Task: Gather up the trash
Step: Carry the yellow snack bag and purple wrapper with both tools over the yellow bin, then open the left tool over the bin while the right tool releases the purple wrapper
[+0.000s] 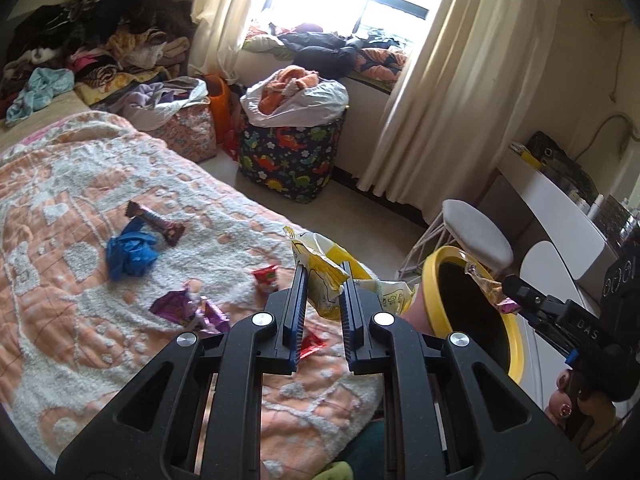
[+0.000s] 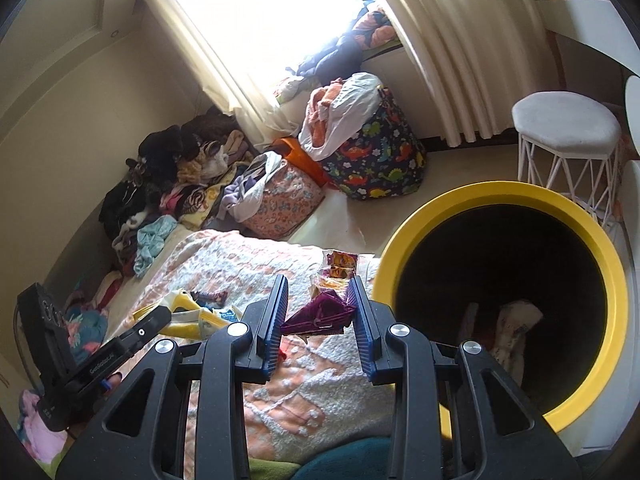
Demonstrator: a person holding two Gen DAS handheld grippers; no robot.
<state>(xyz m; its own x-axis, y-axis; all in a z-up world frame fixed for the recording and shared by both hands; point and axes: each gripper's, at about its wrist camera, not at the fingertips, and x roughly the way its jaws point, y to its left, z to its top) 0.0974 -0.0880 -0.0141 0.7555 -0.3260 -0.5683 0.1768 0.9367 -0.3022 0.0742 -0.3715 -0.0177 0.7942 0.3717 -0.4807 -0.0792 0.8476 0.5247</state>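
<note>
The left gripper [image 1: 324, 276] pinches a crumpled yellow snack bag [image 1: 320, 264] between its jaws, holding it above the near edge of the bed's orange-and-white blanket [image 1: 80, 300]. The right gripper [image 2: 320, 292] is closed on a bunch of wrappers [image 2: 320, 316], a purple one lowest with orange-printed clear film above it, just beside the yellow rim of the trash bin [image 2: 580, 216]. The bin is tipped with its dark mouth facing the grippers; something pale lies inside, too dim to identify. Its rim sits close against the blanket's edge, leaving little room between them. More litter lies on the blanket: a blue crumpled bag [image 1: 130, 254], a brown bar wrapper [image 1: 158, 222], a small red packet [image 1: 265, 276] and purple foil wrappers [image 1: 192, 308]. Bare floor stays open between the bed, the dinosaur-print hamper [image 1: 292, 160] and the white stool [image 1: 476, 232].
</note>
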